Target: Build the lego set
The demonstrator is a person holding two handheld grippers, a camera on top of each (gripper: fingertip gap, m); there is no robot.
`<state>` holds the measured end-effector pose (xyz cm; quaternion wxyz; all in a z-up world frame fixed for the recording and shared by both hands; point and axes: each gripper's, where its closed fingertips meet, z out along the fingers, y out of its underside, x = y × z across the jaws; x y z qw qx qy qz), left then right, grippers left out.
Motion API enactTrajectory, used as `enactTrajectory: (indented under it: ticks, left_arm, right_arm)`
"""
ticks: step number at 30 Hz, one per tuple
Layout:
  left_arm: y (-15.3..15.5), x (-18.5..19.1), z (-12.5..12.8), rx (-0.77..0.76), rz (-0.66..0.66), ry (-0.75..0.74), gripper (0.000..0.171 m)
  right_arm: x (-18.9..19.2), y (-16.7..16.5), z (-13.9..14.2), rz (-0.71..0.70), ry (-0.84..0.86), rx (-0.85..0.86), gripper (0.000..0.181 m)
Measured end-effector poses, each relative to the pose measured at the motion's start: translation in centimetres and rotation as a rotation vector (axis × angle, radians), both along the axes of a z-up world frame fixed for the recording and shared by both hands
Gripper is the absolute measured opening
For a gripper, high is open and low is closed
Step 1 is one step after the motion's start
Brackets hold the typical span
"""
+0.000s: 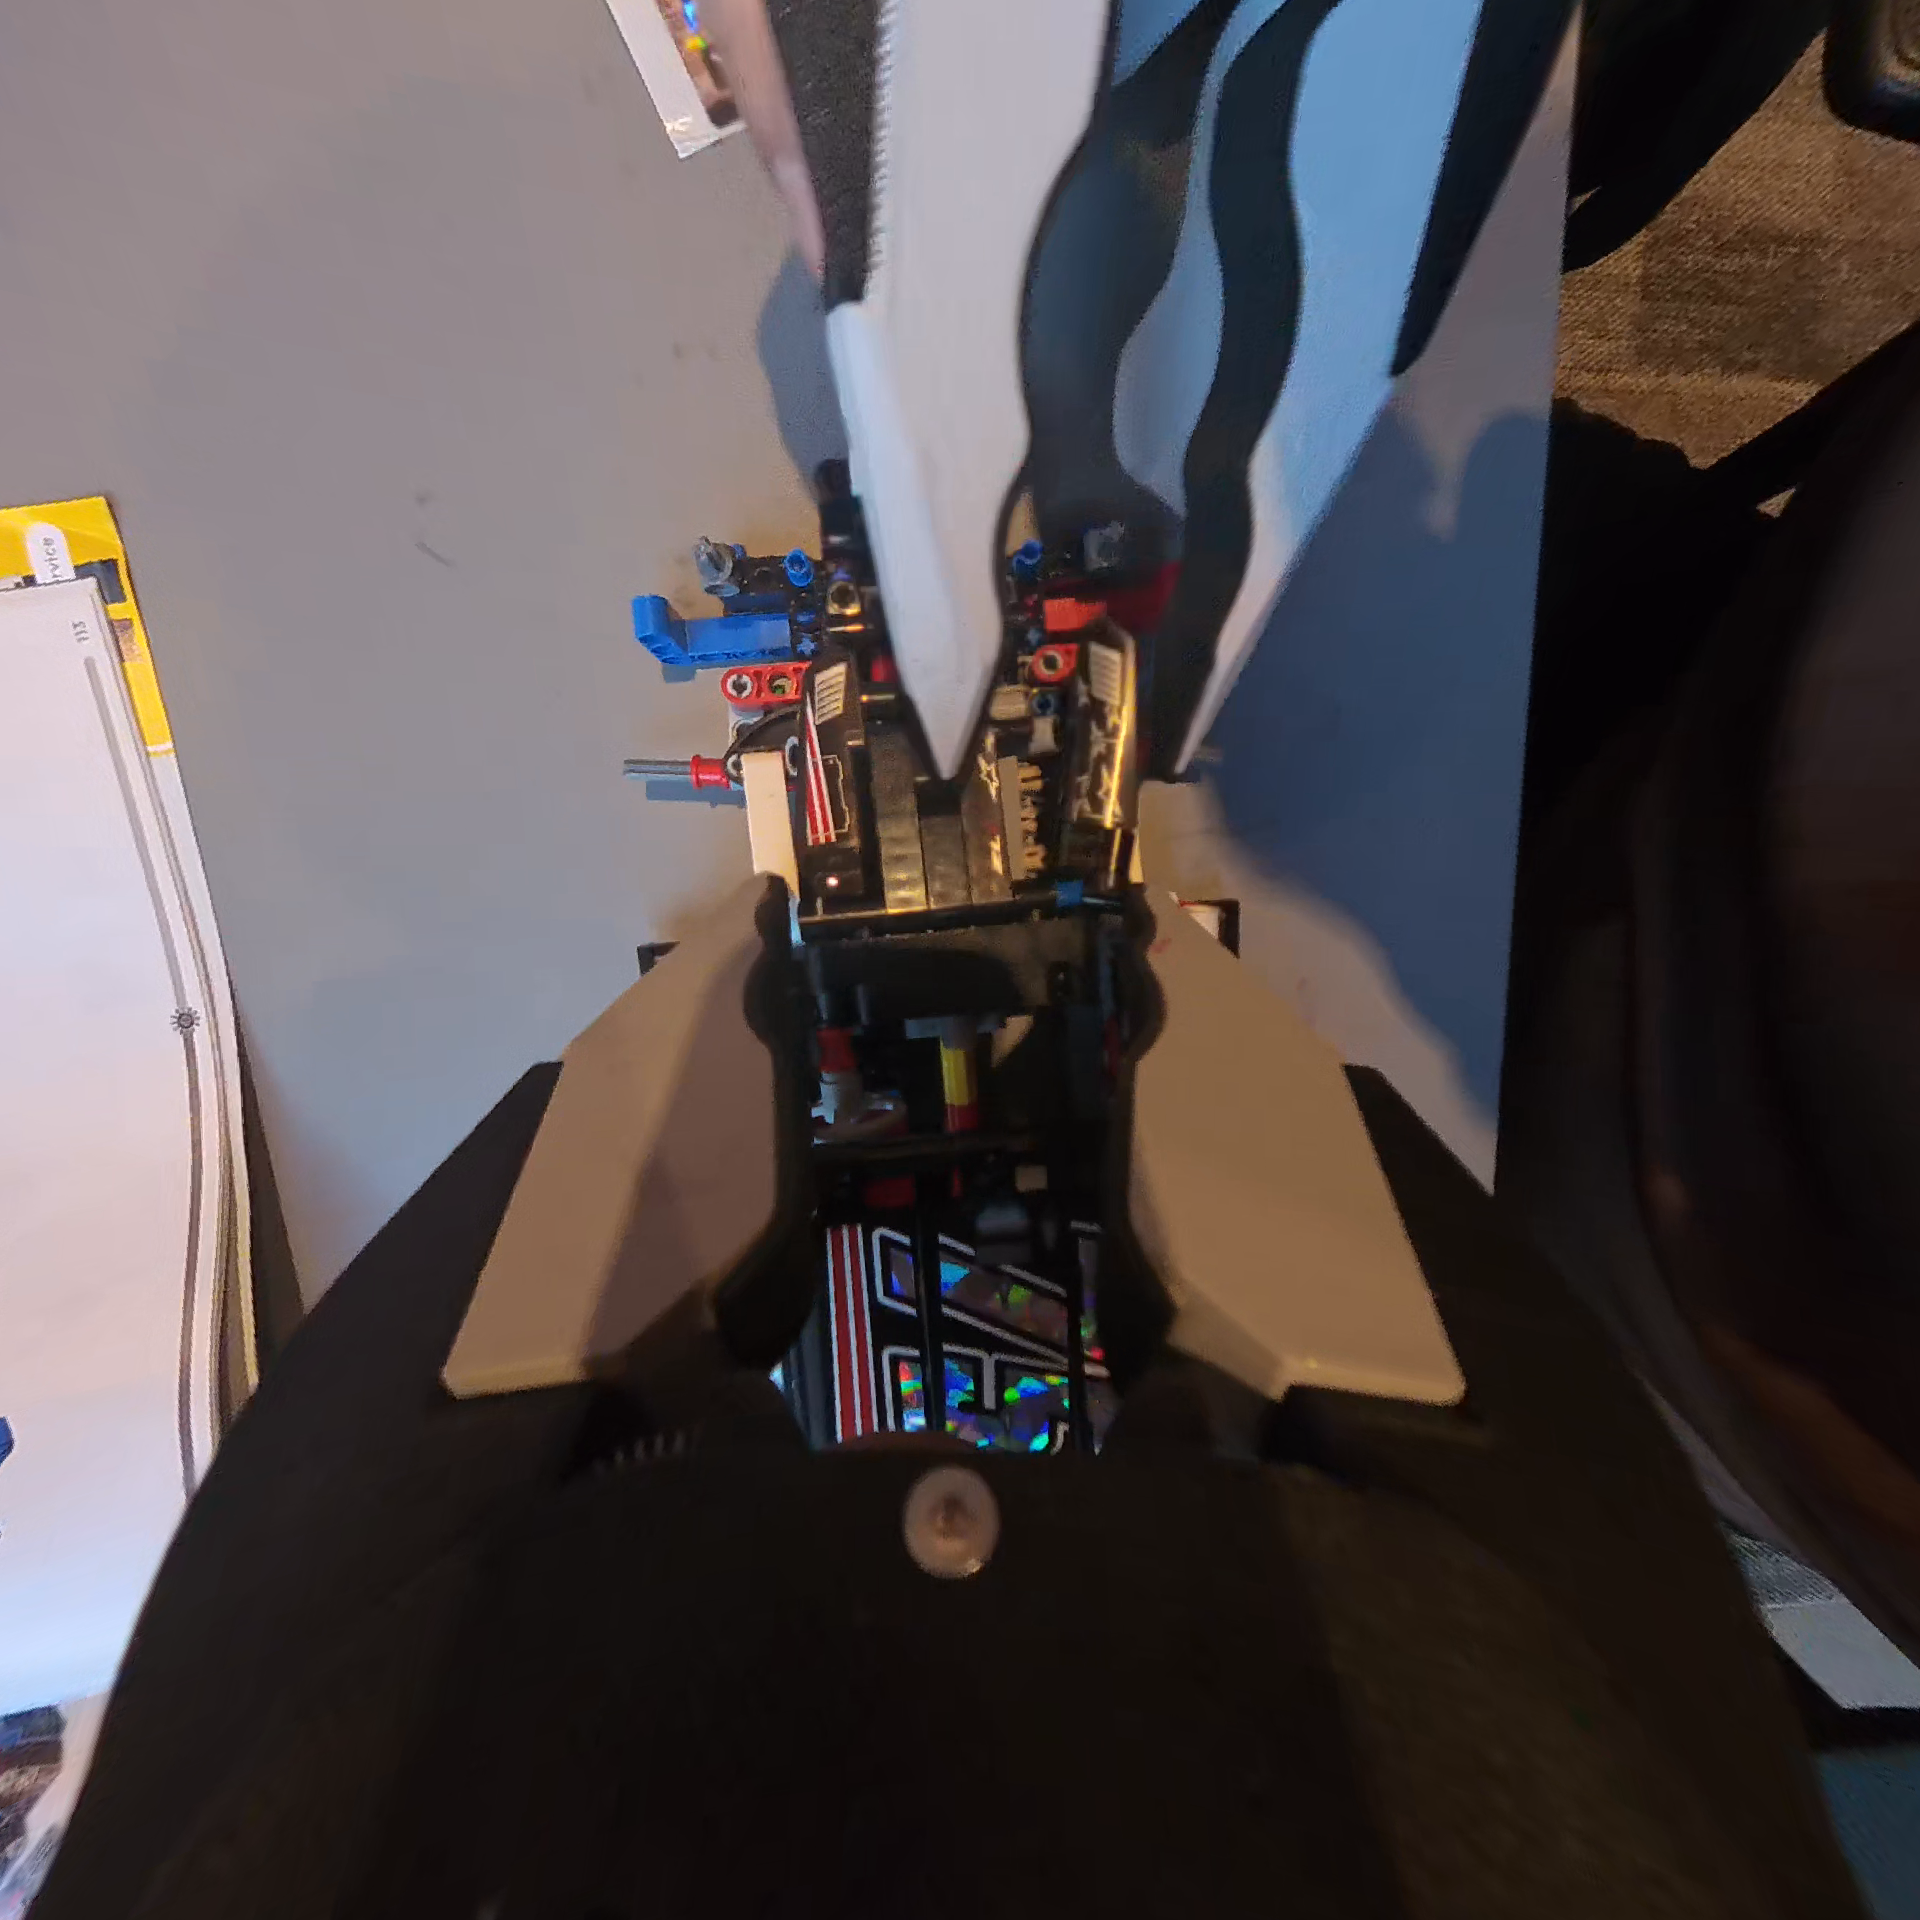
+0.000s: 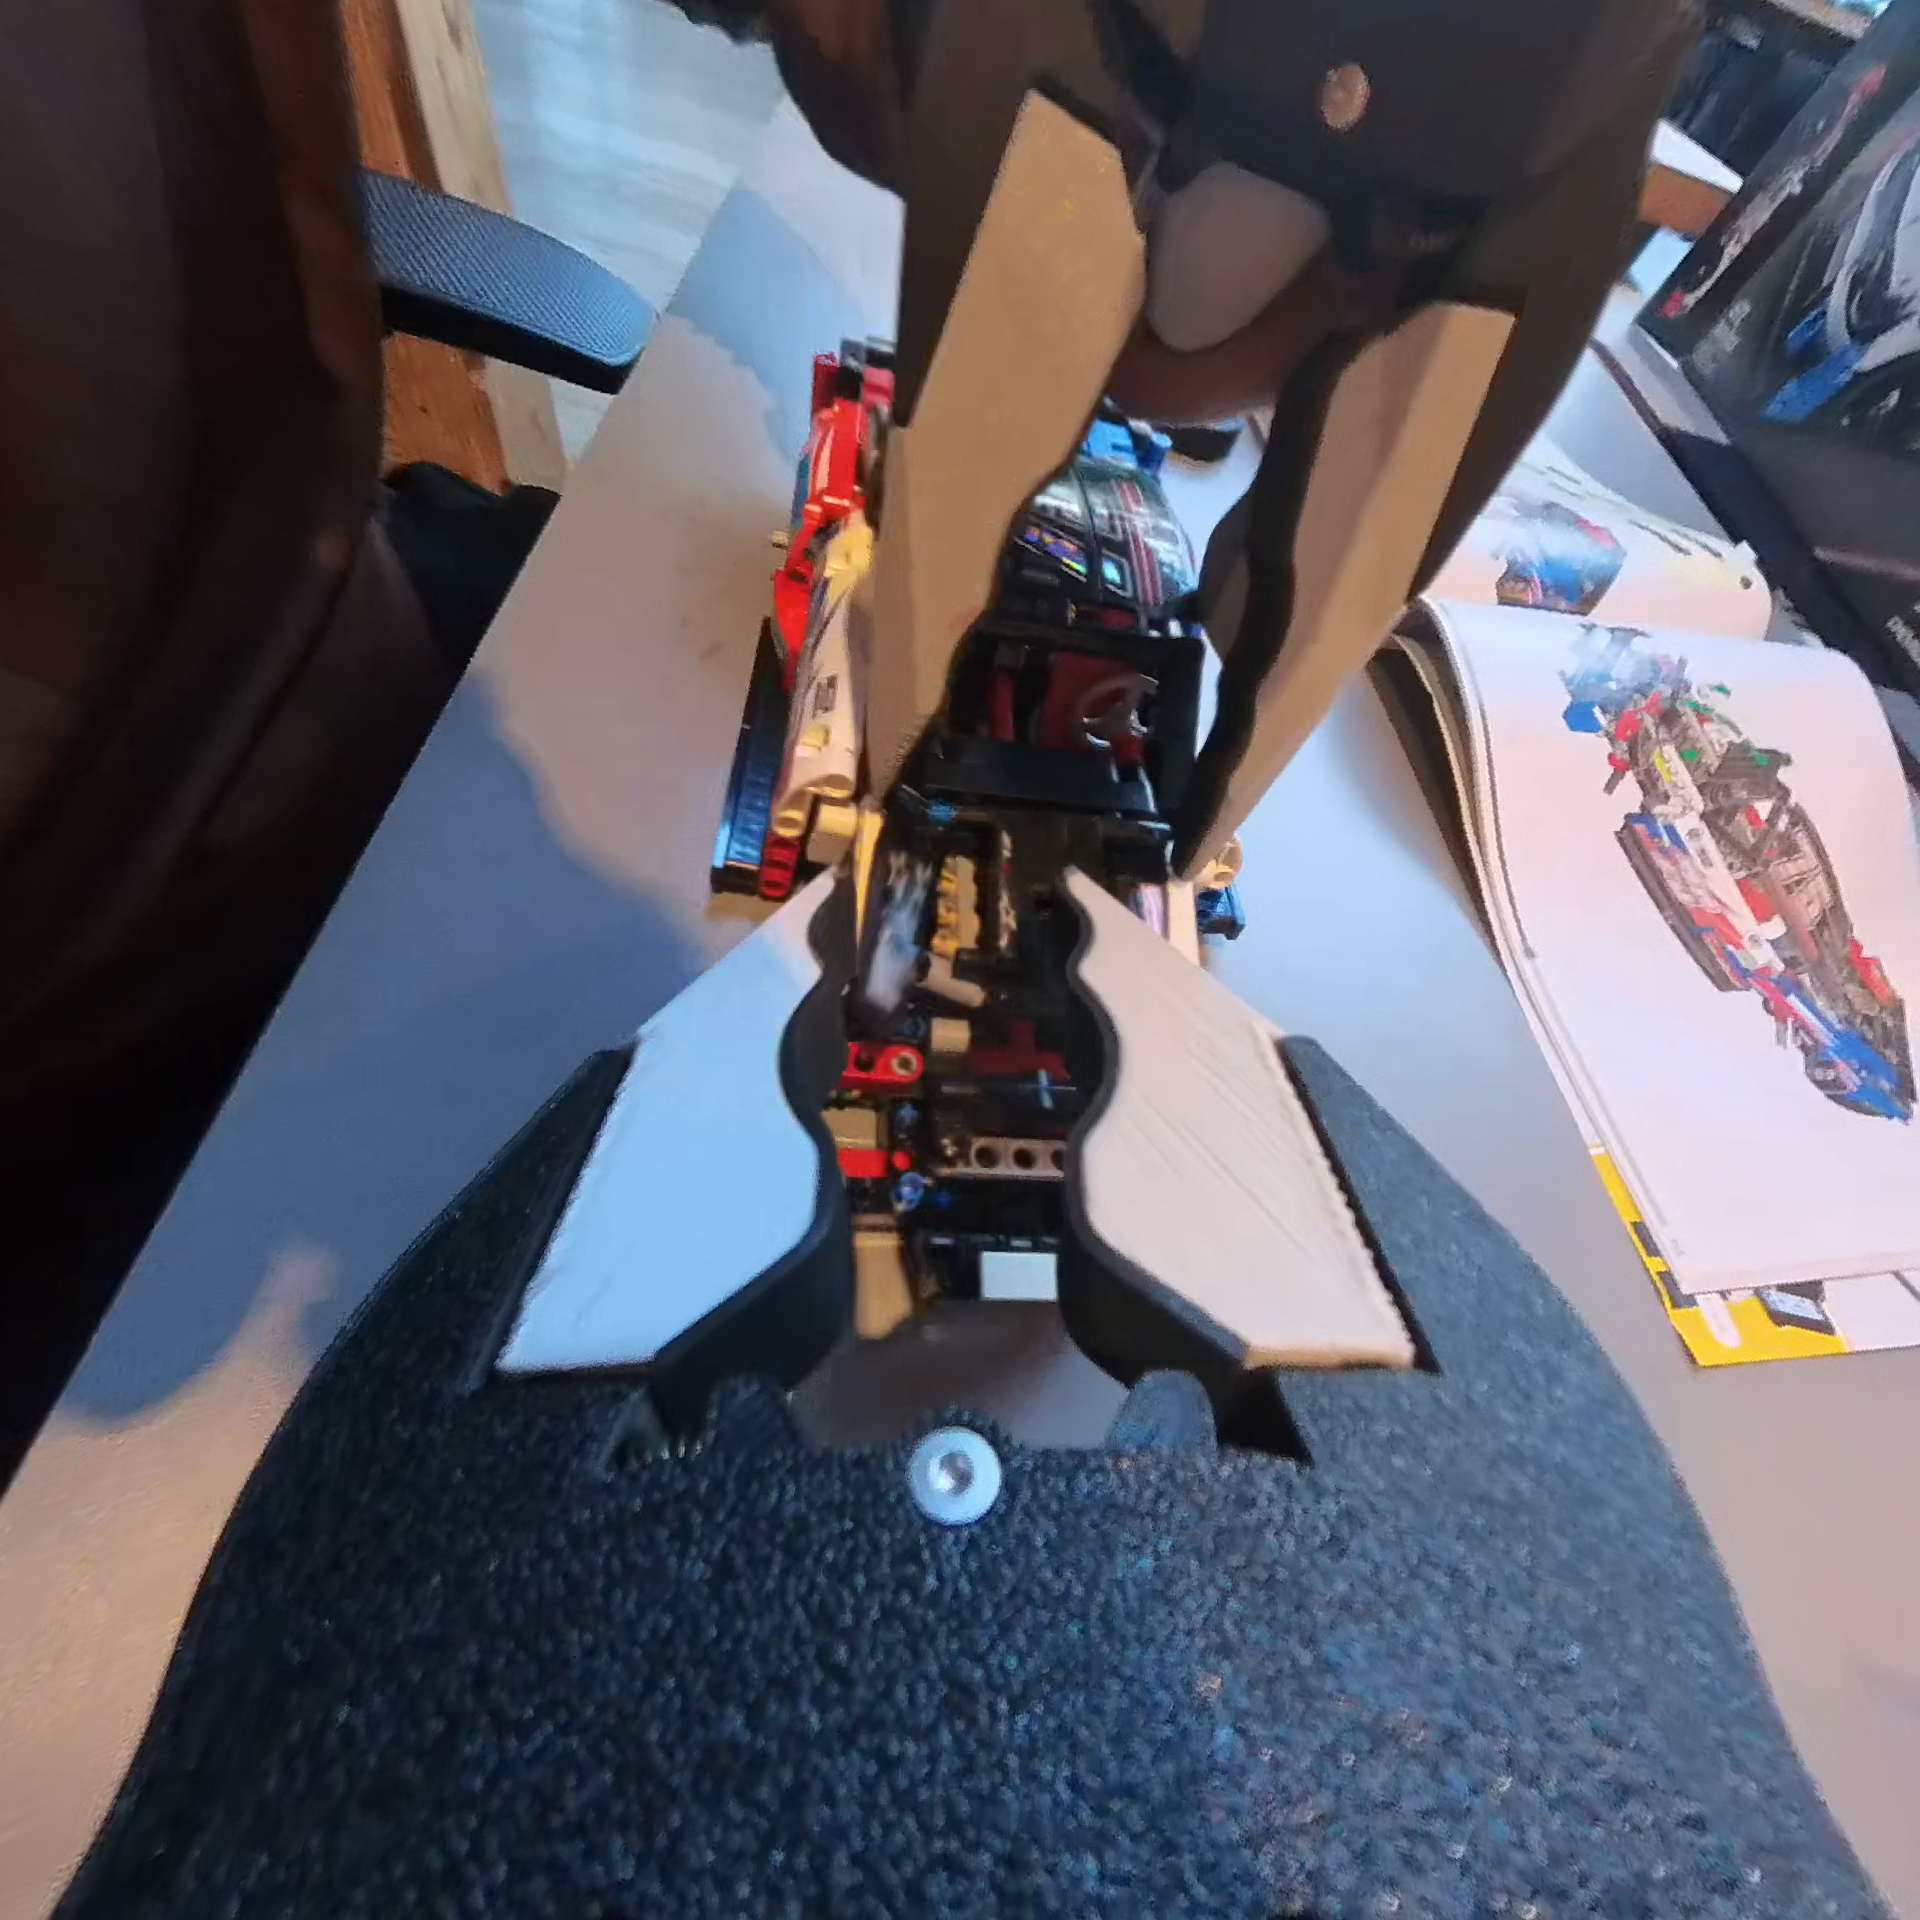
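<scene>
A: Left gripper [image 1: 951, 904] status?
B: Clamped across the lego car [image 1: 956, 810] mid-body; the car's long axis runs 6 to 12 o'clock on the table [image 1: 416, 364].
A: Right gripper [image 2: 961, 883]?
B: Straddling the opposite end, fingers at the car's flanks; contact cannot be confirmed. Instruction booklet [image 2: 1714, 883] lies open at 3 o'clock.
</scene>
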<state>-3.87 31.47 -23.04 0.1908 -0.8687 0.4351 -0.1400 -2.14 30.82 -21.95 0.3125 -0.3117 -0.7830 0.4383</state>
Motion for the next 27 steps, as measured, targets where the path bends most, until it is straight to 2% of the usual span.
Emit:
enactTrajectory:
  ticks: [7,11,15,17,19,23,27]
  left_arm:
    - [-0.3,-0.2,0.1,0.011,-0.005,-0.004,0.064]
    - [-0.3,-0.3,0.1,0.018,0.0,-0.011,0.063]
    - [-0.2,-0.3,0.3,0.009,0.025,-0.031,0.065]
    - [-0.3,-0.5,0.4,0.013,0.042,-0.038,0.066]
    - [-0.4,-0.7,0.9,0.024,0.069,-0.052,0.064]
    - [-1.1,-1.3,3.3,0.094,0.155,-0.108,0.064]
    - [-2.9,-2.9,6.0,0.19,0.276,-0.178,0.064]
  right_arm:
    - [0.2,-0.7,-0.3,0.005,0.035,0.127,0.015]
    - [0.4,-0.6,-0.4,0.01,0.023,0.145,0.014]
    - [0.6,-0.8,-0.5,0.018,0.05,0.26,0.01]
    - [0.8,-0.9,-0.4,0.015,0.056,0.288,0.014]
    - [0.9,-0.7,-0.1,-0.014,0.047,0.231,0.021]
    - [1.8,-0.8,1.8,-0.07,0.055,-0.075,0.026]
    - [1.9,-0.4,1.1,-0.162,0.029,-0.015,0.023]
